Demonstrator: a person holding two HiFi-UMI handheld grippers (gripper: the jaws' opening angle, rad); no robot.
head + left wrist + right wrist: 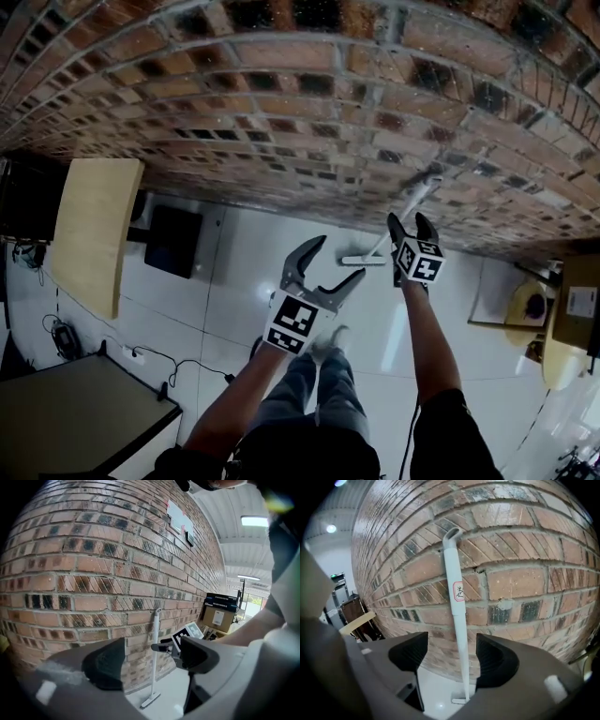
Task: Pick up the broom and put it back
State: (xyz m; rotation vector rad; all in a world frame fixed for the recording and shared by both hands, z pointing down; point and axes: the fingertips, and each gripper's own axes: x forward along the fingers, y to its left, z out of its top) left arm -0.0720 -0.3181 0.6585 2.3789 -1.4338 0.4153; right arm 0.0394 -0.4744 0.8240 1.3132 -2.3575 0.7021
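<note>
A white broom [420,194] leans upright against the brick wall [281,103], its head [363,261] on the glossy floor. In the right gripper view the broom's handle [457,606], with a small red label, stands just beyond the gap of my right gripper [452,658]. The jaws are open and the pads do not touch it. In the head view my right gripper [410,221] is close in front of the handle. My left gripper [336,260] is open and empty, lower left of the broom. From the left gripper [151,660] I see the broom [154,653] and the right gripper [164,647] at its handle.
A pale wooden tabletop [94,230] and a black box [173,241] stand at the left by the wall. A dark table [75,422] fills the lower left, with cables [155,361] on the floor. Cardboard boxes [218,613] sit at the right.
</note>
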